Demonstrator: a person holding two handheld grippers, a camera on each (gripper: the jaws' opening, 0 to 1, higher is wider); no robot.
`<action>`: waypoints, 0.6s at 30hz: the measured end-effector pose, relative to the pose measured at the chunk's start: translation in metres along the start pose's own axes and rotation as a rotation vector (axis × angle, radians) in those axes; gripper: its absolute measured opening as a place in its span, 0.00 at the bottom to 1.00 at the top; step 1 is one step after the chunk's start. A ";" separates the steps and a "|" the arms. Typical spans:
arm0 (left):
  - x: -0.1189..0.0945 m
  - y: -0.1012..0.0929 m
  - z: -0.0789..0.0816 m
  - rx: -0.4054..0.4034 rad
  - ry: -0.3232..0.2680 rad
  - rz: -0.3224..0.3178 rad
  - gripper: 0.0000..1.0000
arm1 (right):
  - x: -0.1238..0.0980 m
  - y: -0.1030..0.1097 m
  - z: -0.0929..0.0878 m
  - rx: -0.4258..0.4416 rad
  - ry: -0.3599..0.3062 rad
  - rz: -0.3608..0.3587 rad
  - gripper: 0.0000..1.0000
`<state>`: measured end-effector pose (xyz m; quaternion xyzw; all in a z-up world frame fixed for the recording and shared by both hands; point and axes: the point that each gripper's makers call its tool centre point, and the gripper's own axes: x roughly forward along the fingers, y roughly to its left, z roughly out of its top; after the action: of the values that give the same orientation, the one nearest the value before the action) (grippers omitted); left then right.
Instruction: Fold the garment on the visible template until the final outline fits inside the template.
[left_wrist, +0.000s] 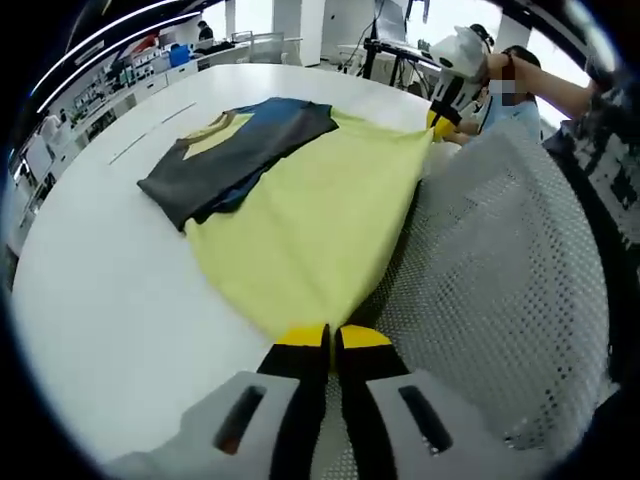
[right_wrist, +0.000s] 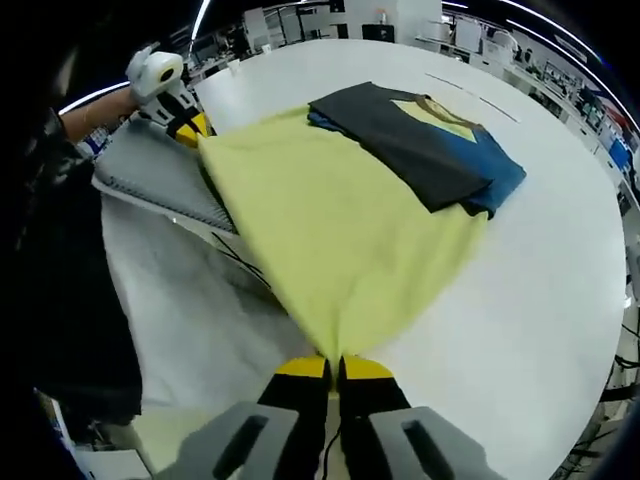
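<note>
The yellow shirt (left_wrist: 310, 215) is stretched out over the white table (left_wrist: 100, 300), and its two near corners are held, one in each tool. In the left gripper view the left gripper (left_wrist: 333, 338) is seen with its yellow-tipped jaws pressed together on the hem, and the right gripper (left_wrist: 443, 118) is seen far across at the other corner. In the right gripper view the right gripper (right_wrist: 333, 366) is likewise clamped on a pinch of cloth, with the left gripper (right_wrist: 190, 128) at the far corner. A dark grey and blue part (right_wrist: 420, 140) is already folded back over the far half of the shirt. The perforated grey mat (left_wrist: 500, 280) (judged to be the template) lies beside and partly under the lifted edge. For the step in hand, a fold of the held edge over the body, both corners should be carried at the same height and pace, so the cloth is kept taut between them and no crease is dragged in. The edge should be laid parallel to the mat's border, and the jaws should be loosened only once the cloth is lying flat.
</note>
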<state>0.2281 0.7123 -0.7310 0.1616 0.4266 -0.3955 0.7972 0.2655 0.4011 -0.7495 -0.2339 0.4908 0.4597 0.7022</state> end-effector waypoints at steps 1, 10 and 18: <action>-0.001 0.000 0.001 -0.002 0.000 0.002 0.00 | -0.001 0.000 0.001 0.000 0.000 -0.003 0.00; -0.014 0.015 0.026 -0.008 -0.029 0.069 0.00 | -0.013 -0.013 0.016 -0.021 -0.025 -0.051 0.00; -0.021 0.034 0.046 0.006 -0.063 0.134 0.00 | -0.026 -0.030 0.037 -0.061 -0.071 -0.101 0.00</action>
<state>0.2726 0.7166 -0.6895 0.1795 0.3883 -0.3476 0.8344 0.3066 0.4054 -0.7145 -0.2634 0.4389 0.4465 0.7339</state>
